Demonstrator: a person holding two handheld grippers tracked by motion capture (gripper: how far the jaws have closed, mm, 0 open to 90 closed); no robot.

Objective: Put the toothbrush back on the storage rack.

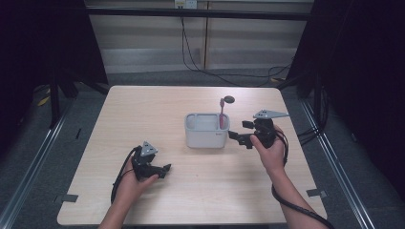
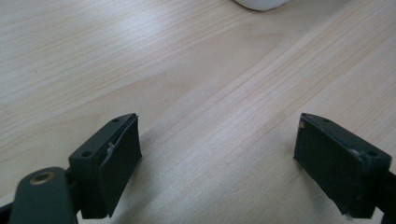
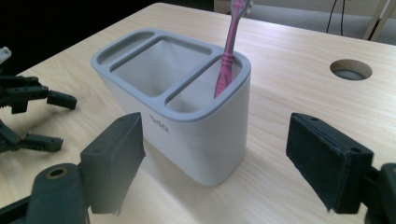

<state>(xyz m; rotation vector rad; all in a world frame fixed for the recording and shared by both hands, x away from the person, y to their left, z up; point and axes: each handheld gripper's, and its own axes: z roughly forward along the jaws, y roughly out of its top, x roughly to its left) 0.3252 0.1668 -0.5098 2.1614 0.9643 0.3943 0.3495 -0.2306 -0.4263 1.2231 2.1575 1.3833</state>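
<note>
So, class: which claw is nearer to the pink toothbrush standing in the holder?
Right. The right claw sits just beside the holder, at the end where the toothbrush stands, jaws open. The left claw rests on the table well short of the holder.

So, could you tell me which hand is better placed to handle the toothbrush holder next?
Right. The right gripper sits open beside the holder with the pink toothbrush; the left gripper rests open farther off.
</note>
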